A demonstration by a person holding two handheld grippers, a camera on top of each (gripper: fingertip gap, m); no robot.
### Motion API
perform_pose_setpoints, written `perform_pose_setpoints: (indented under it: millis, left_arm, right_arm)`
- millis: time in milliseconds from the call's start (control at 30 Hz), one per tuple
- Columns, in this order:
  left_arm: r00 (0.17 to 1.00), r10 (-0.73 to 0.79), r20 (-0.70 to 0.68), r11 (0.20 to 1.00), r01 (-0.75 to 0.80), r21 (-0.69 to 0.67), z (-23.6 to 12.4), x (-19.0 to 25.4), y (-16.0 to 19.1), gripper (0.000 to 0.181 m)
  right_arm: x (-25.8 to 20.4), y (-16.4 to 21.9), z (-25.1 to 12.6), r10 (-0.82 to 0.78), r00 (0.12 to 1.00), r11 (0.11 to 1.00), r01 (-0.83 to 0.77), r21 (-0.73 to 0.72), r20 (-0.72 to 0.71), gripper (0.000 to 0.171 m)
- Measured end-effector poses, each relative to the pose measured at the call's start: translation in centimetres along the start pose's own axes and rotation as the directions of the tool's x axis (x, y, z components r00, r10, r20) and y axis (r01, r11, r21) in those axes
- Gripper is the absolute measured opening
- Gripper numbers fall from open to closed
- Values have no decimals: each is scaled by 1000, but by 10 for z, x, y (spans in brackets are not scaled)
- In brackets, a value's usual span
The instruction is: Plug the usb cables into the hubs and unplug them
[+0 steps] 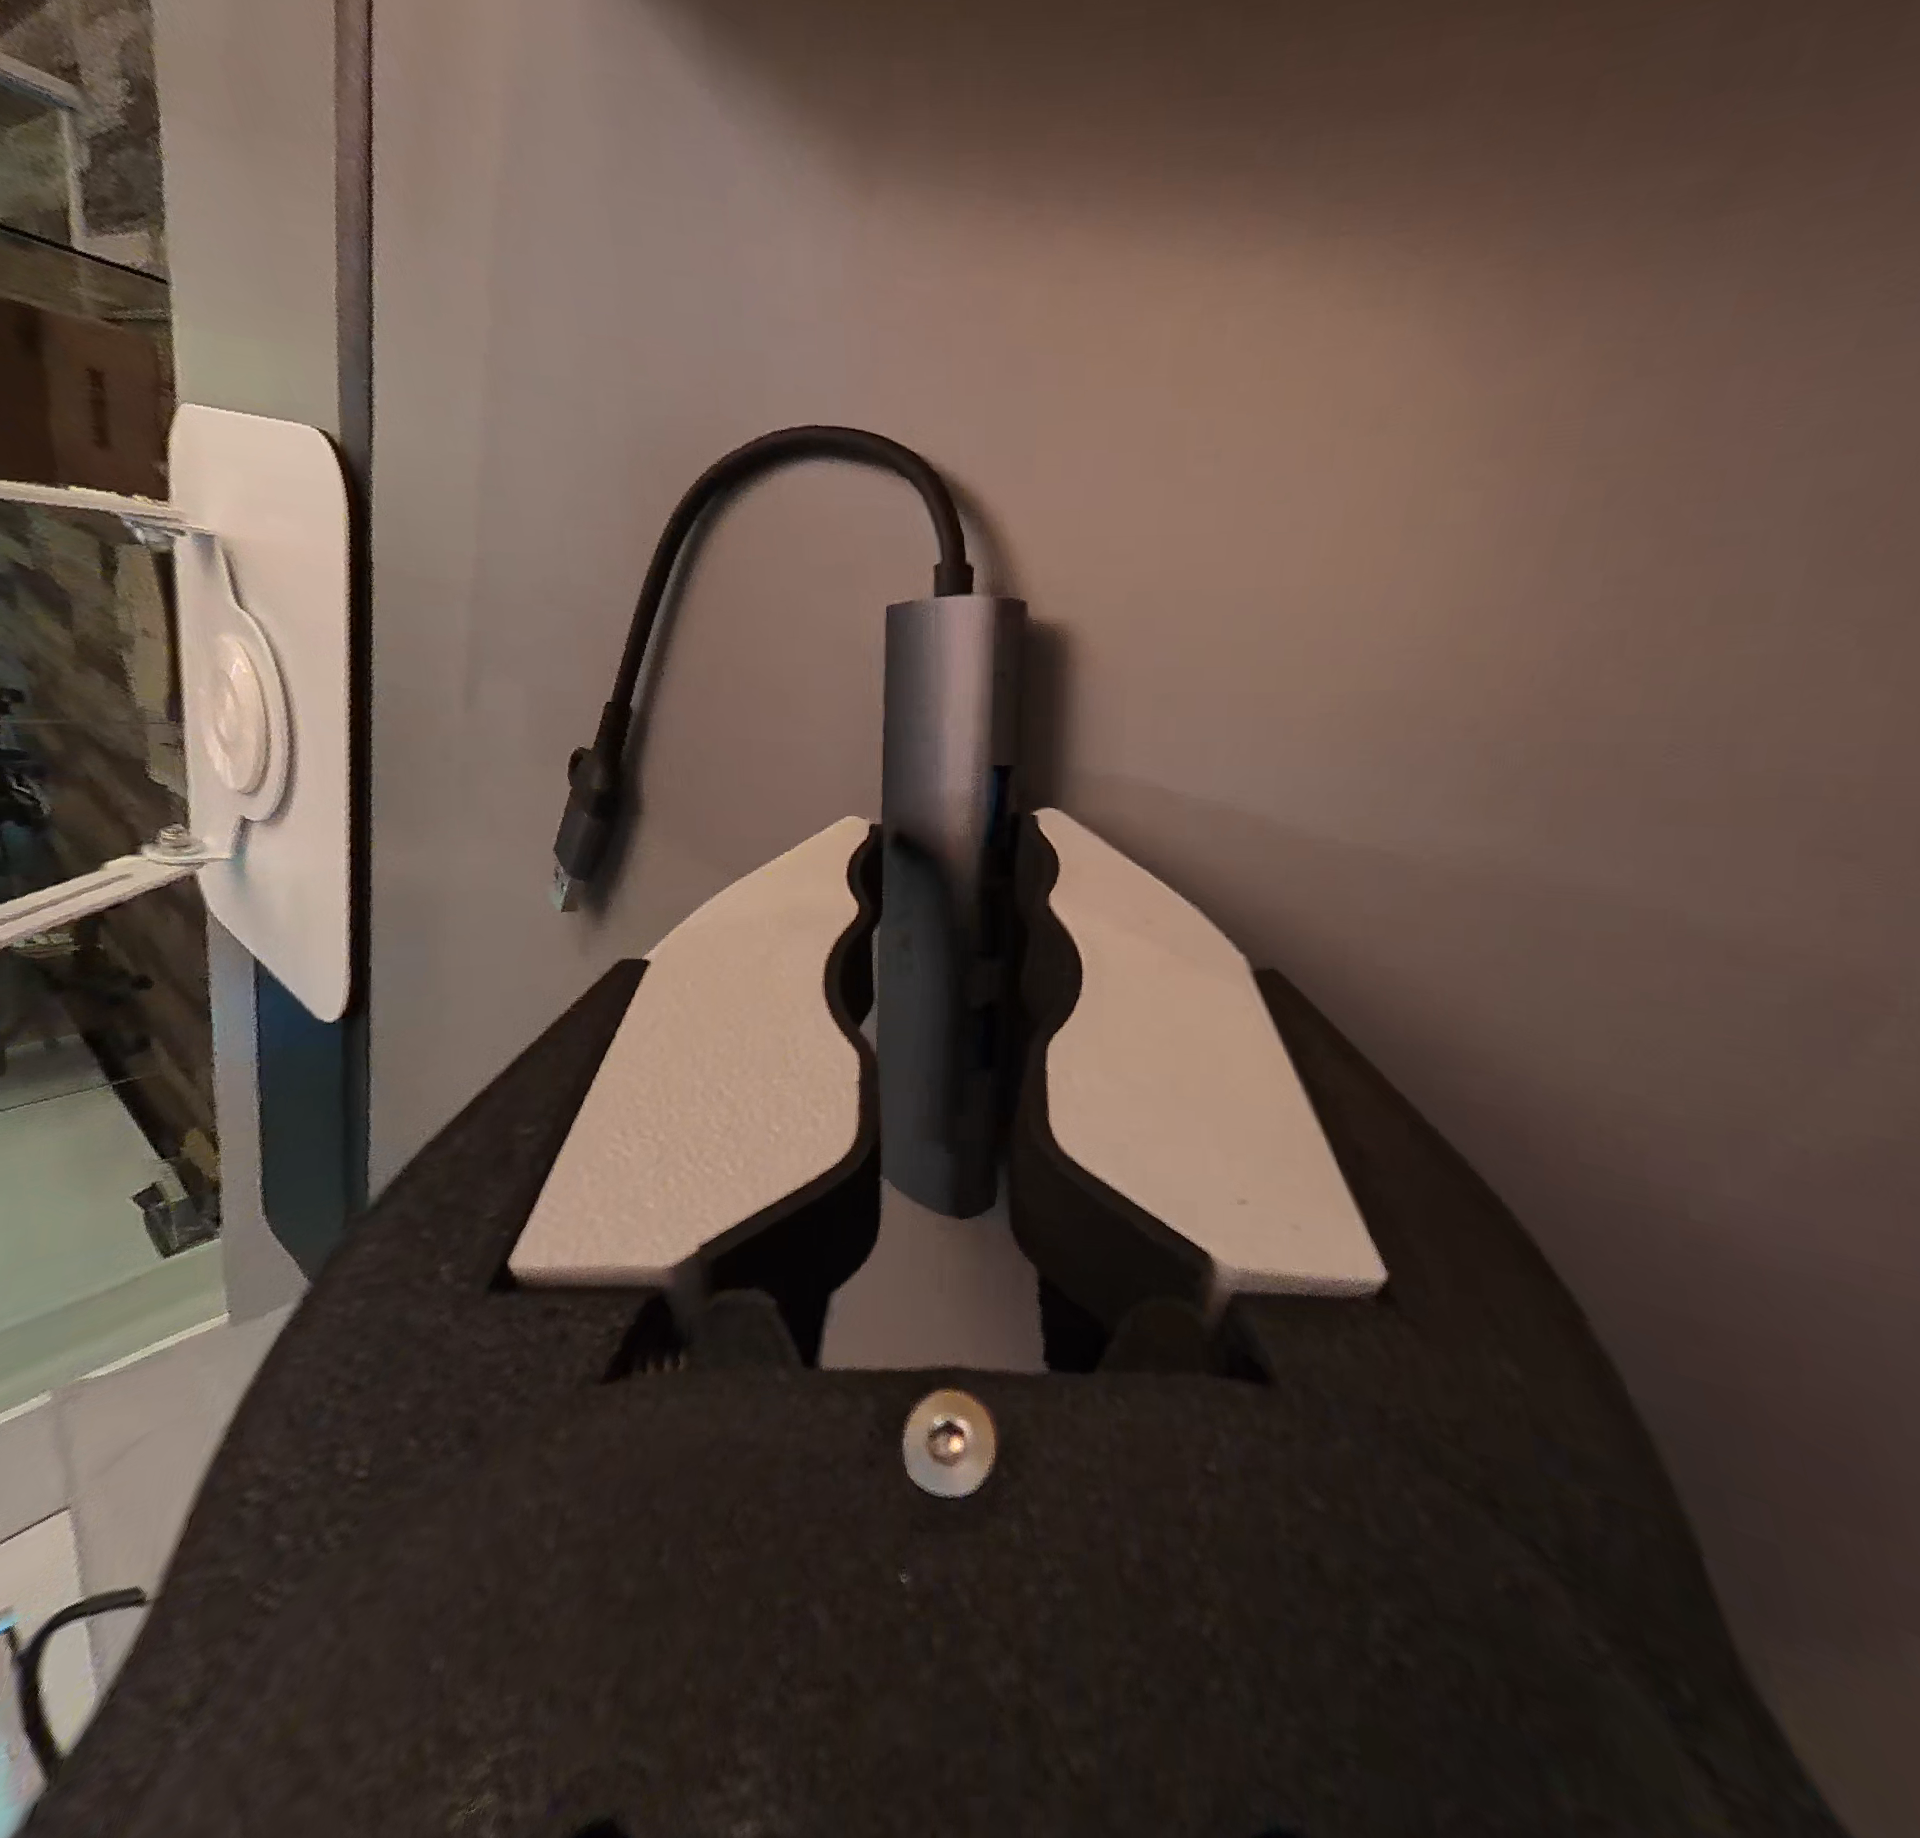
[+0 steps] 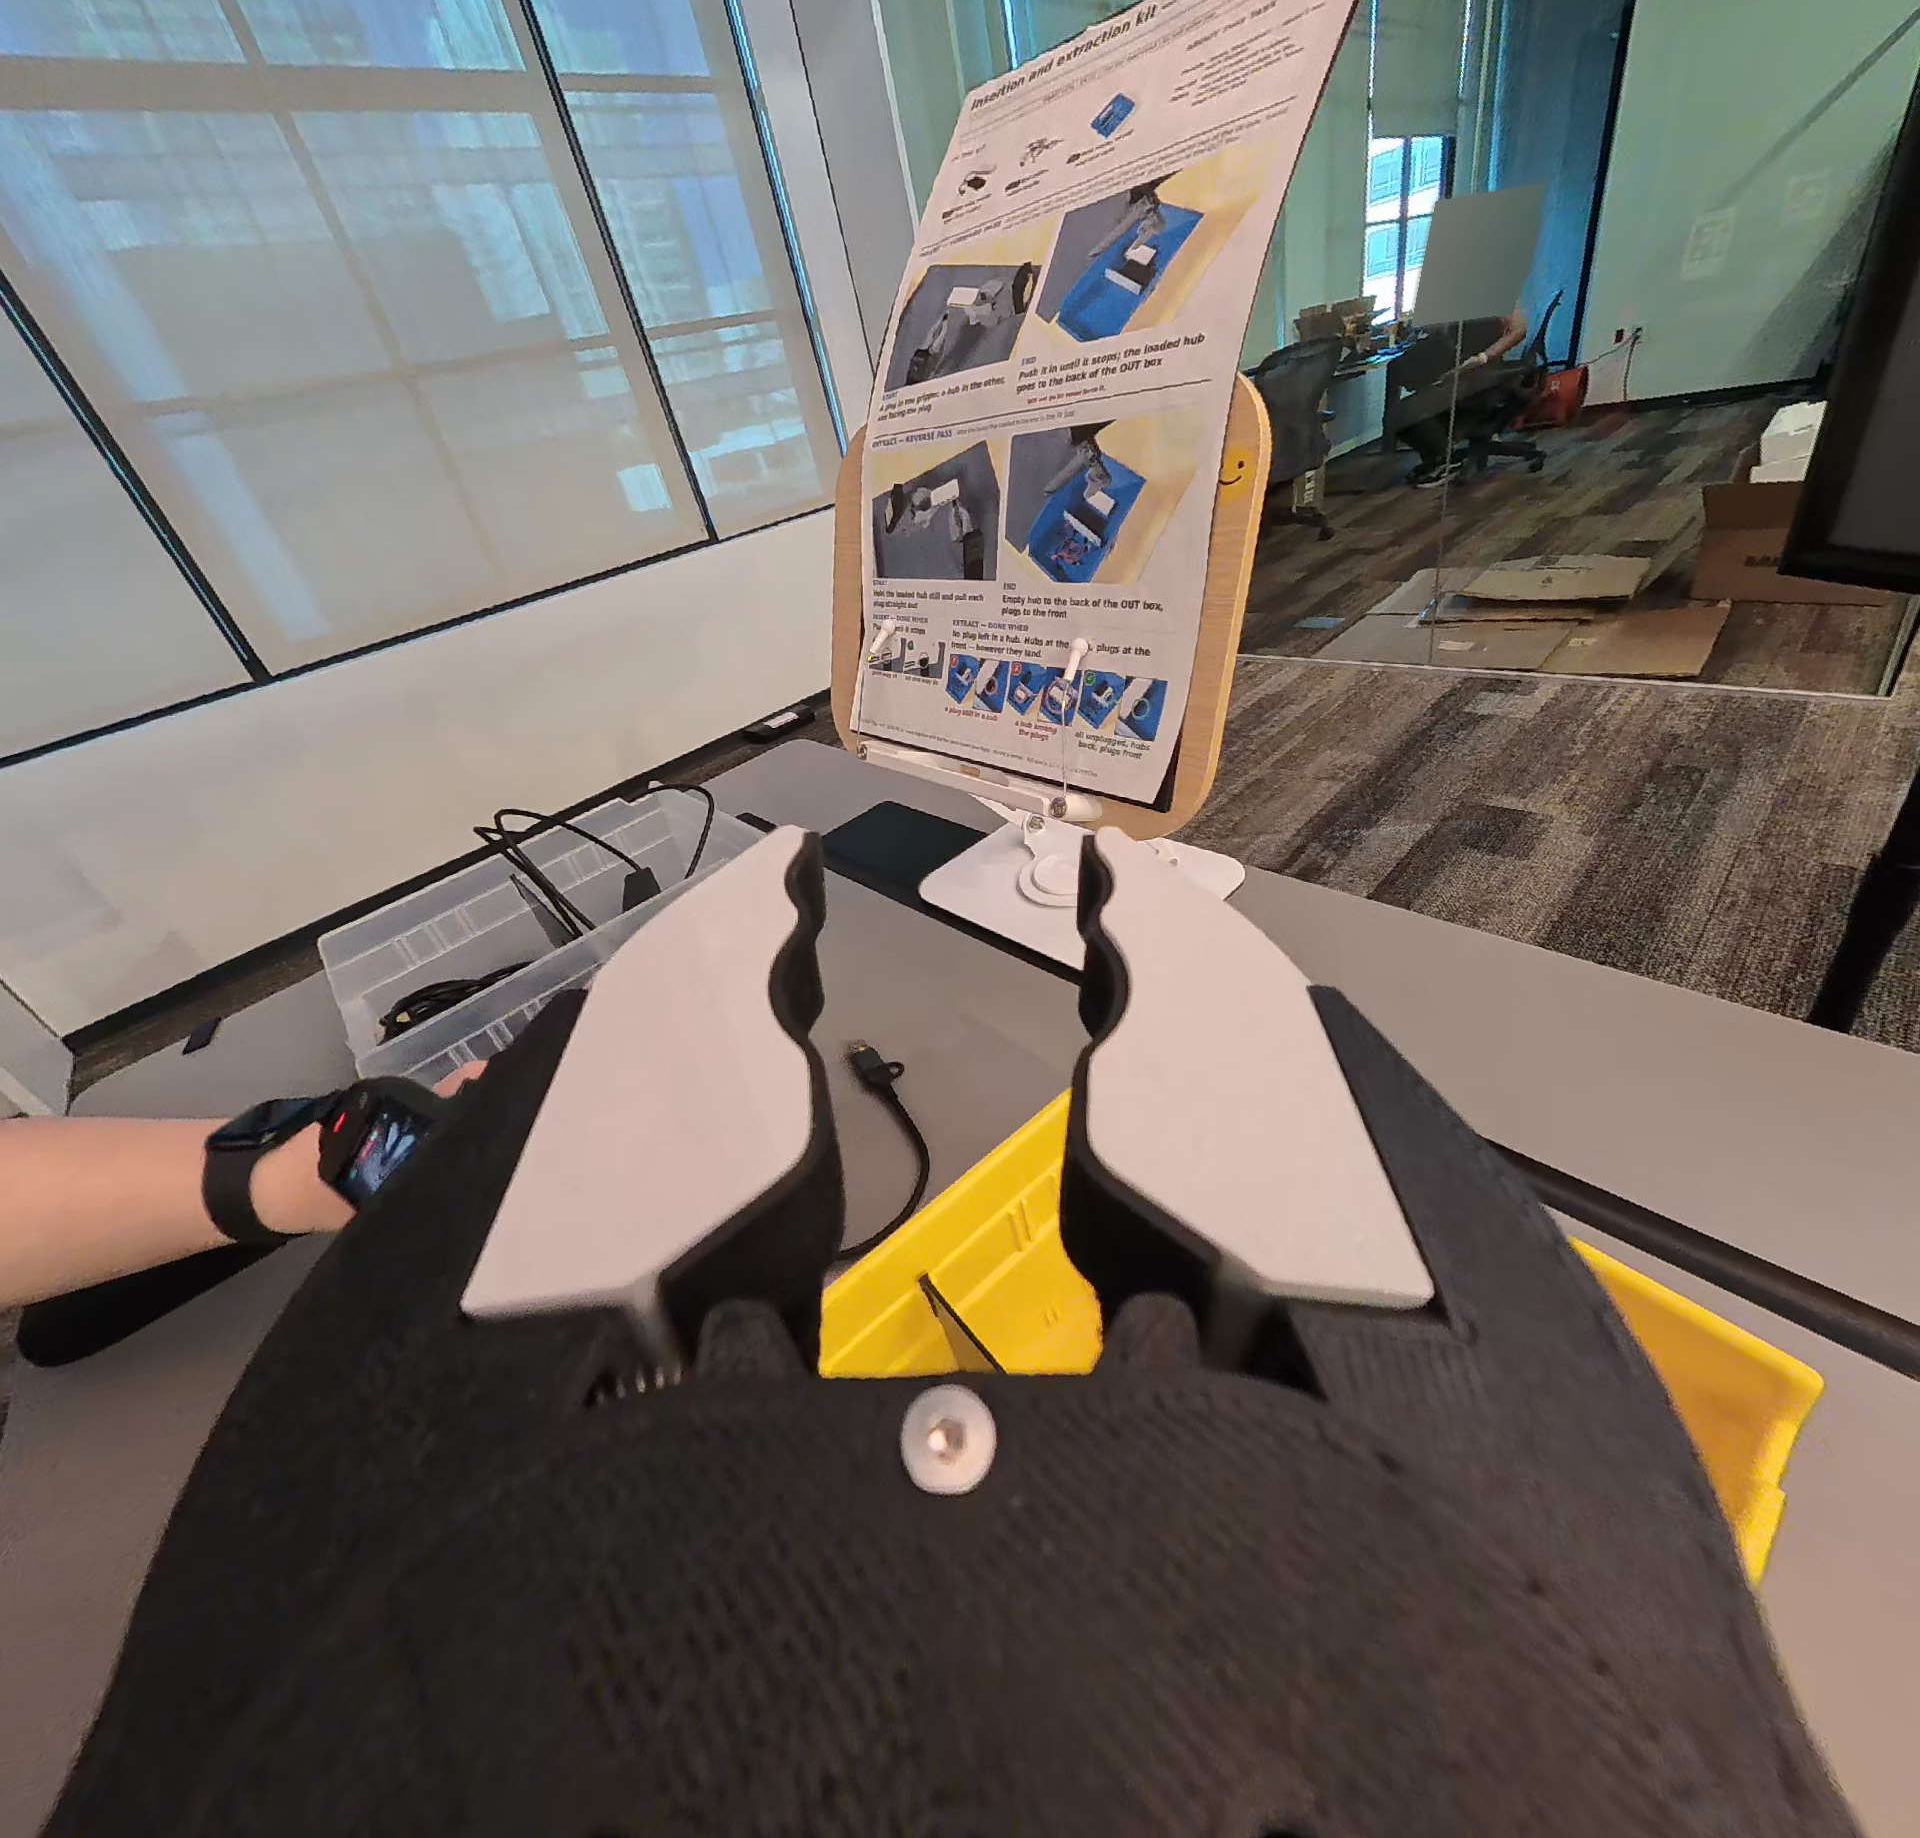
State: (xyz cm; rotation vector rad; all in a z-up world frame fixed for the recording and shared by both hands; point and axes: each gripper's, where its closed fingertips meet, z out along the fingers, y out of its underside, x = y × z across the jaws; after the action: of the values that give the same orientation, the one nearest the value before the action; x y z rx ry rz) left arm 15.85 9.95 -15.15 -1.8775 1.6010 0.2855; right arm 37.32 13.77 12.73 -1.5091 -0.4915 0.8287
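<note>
We've got the left gripper clamped on the grey hub, ports exposed for plugging (its pigtail dangles free). Right gripper spread empty above the USB cable, just beside the yellow bin.

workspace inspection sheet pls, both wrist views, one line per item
surface: grey table, mostly bare.
job's things: grey usb hub held upright in the left tongs; loose black usb cable on the table.
clutter: yellow bin; clear bin holding black cables; instruction sheet on a white stand.
grippers: left tongs shut on the hub; right tongs open, empty, above the loose cable.
cables: hub's own lead curls over, its plug hanging free.
surroundings: windows, carpet, flattened cardboard, a person's wrist with watch.
</note>
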Motion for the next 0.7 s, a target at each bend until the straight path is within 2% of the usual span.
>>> perform_pose_setpoints:
  millis: [67,133,200,267,333,367,433,567,633,700]
  left_arm:
    - [998,-50,-24,999,50,-2,-6,-2,-1,41]
    - [986,-136,-94,988,143,64,-24,-3,-10,43]
    - [962,-244,-126,947,264,182,-56,-21,-23,39]
    - [919,-368,-140,859,394,327,-104,-54,-31,38]
    - [865,-480,-144,753,491,438,-152,-91,-22,39]
    - [845,-521,-123,723,513,463,-171,-108,-9,41]
    - [817,-576,-16,721,518,460,-197,-137,32,44]
    - [765,-633,116,747,564,353,-215,-154,124,46]
    - [758,-651,45,734,613,292,-212,-139,154,41]
    - [759,-643,-99,737,649,189,-203,-109,174,39]
  right_arm:
    - [1,2,1,5,1000,1000,-5,-6,0,48]
    - [2,4,2,9,1000,1000,-9,-15,0,48]
    - [3,5,2,10,1000,1000,-10,-20,-3,48]
    - [2,5,3,8,1000,1000,-8,-19,-1,48]
    - [0,4,4,2,1000,1000,-2,-18,4,47]
    - [-2,4,5,-9,1000,1000,9,-18,8,46]
    - [-7,2,6,-67,998,998,67,-4,21,46]
    - [-15,-3,9,-157,987,987,157,20,12,52]
    - [-19,-5,12,-163,986,986,162,40,23,52]
    - [-22,-6,16,-158,987,986,157,51,32,51]
